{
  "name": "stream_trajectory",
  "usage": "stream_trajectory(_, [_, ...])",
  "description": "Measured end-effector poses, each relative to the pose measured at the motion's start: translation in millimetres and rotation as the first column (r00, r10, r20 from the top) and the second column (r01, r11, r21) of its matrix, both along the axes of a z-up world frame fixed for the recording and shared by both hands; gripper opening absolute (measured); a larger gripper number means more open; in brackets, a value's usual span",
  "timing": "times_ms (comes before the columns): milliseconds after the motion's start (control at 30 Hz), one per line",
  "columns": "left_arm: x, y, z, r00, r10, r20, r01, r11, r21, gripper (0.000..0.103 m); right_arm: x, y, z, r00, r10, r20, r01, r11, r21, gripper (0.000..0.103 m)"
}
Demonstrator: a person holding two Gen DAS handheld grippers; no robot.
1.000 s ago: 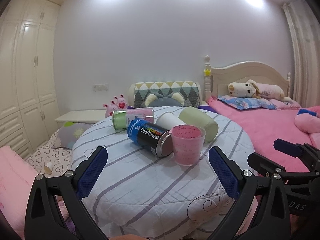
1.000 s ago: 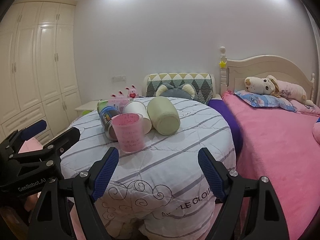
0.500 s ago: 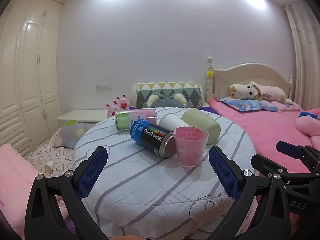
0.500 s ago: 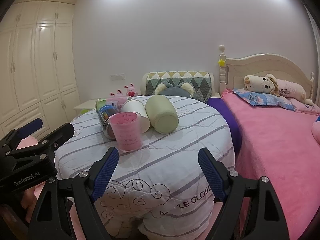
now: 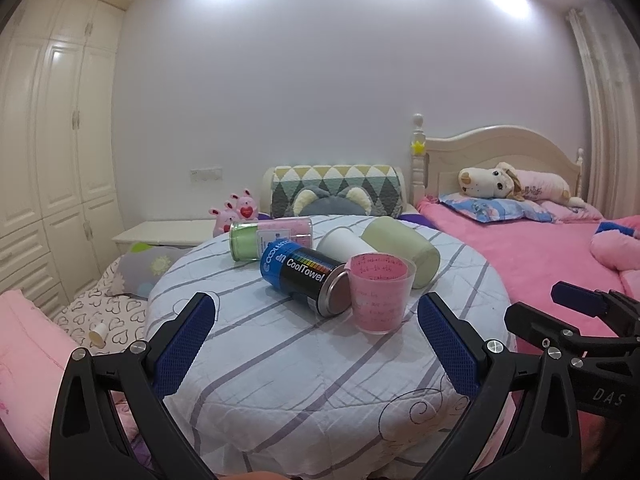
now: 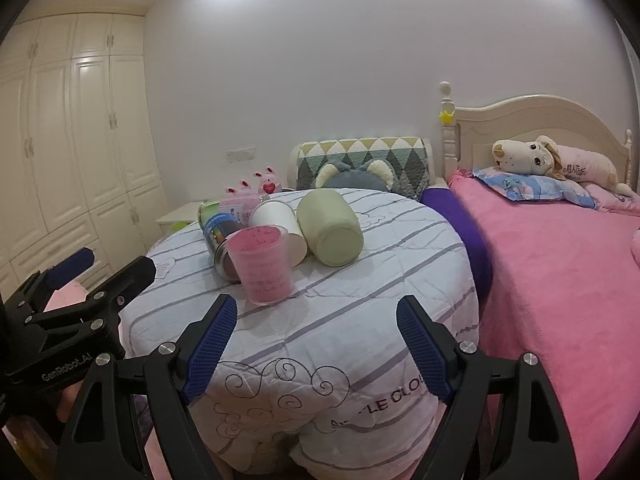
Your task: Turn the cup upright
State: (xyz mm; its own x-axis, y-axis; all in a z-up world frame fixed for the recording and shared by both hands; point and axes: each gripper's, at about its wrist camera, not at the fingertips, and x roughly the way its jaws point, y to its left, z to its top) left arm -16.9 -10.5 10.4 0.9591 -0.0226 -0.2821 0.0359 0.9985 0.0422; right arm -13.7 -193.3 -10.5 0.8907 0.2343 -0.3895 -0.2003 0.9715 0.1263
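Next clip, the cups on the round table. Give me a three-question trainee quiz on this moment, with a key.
1. True or false: the pink cup stands upright, mouth up.
2. Which of these lies on its side? A) pale green cup B) plush dog C) wardrobe
3. Fill in: the left tool and right tool are both ____ and hold nothing.

Key:
1. True; its open rim faces up.
2. A; it lies on the striped tablecloth beside the white cup, base toward the right wrist camera.
3. Open; their jaws are spread wide, short of the cups.

Pink cup (image 5: 380, 294) upright on table
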Motion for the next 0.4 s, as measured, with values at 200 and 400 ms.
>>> stream_trajectory(200, [-2.2,0.2,0.8,1.0,0.005,0.005,-0.005,1.0,0.005,0.102,-0.6,0.3,0.4,1.0,-0.003,0.001,0.003,1.0,-0.005,0.084])
stream_trajectory(400, [0.0,0.4,1.0,1.0,0.014,0.005,-0.014,1.0,0.005,0.102,-1.8,-0.3,0.7,1.0,0.001,-0.002,-0.001,1.0,-0.012,0.084])
